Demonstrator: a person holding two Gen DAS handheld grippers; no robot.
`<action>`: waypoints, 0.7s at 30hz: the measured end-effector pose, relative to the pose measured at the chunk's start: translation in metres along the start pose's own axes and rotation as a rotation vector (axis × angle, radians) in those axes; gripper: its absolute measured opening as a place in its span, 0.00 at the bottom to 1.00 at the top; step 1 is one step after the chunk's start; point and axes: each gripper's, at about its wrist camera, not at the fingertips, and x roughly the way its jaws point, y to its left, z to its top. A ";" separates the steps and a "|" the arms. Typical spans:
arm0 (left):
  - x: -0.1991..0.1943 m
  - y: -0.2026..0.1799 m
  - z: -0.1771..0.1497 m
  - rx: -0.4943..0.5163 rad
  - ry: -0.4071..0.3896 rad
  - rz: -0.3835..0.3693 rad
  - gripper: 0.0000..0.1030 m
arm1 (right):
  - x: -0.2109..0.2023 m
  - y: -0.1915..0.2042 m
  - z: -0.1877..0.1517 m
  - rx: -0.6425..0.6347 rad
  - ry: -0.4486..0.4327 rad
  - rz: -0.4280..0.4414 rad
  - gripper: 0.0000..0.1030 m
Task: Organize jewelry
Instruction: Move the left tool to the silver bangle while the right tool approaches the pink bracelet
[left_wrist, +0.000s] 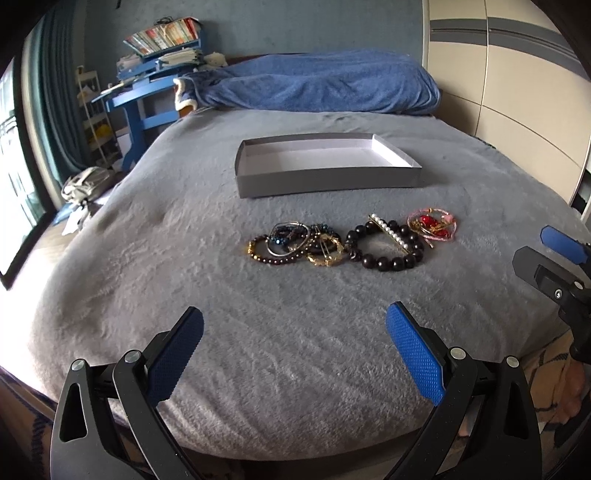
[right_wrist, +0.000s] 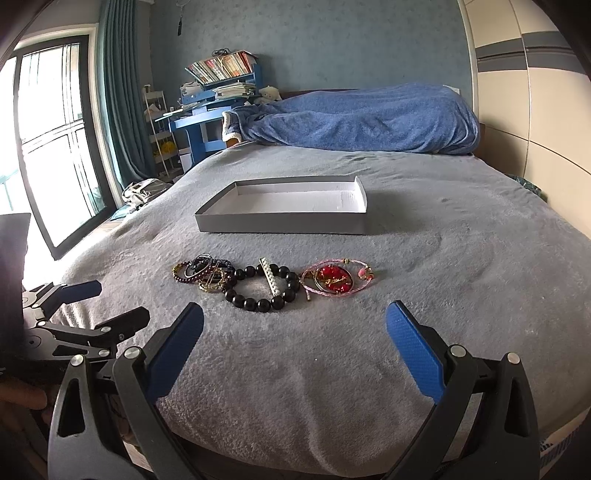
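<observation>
Three little piles of jewelry (right_wrist: 269, 282) lie in a row across the middle of the frame, long way left to right. Behind sits the empty gray box (right_wrist: 284, 221). The right gripper (right_wrist: 295, 347) and left gripper (left_wrist: 295, 347) are both spread wide, holding nothing. The right one looks nearer.

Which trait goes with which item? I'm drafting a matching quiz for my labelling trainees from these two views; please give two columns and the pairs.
Things:
1. grey box
2. black bead bracelet
3. pearl hair clip
4. red pendant

Traits:
A. lies across the bracelet
B. rightmost of the jewelry row
C. empty, beyond the row
D. large dark round beads

Pairs: 1-C, 2-D, 3-A, 4-B
</observation>
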 end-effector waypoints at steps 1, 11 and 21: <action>0.000 0.001 0.001 -0.002 0.006 -0.005 0.95 | 0.001 0.000 0.001 0.000 0.007 -0.003 0.95; 0.015 0.005 0.035 0.031 0.051 -0.075 0.93 | 0.027 -0.023 0.028 0.074 0.138 0.055 0.92; 0.067 0.024 0.070 0.054 0.198 -0.147 0.67 | 0.062 -0.038 0.053 -0.017 0.221 0.034 0.78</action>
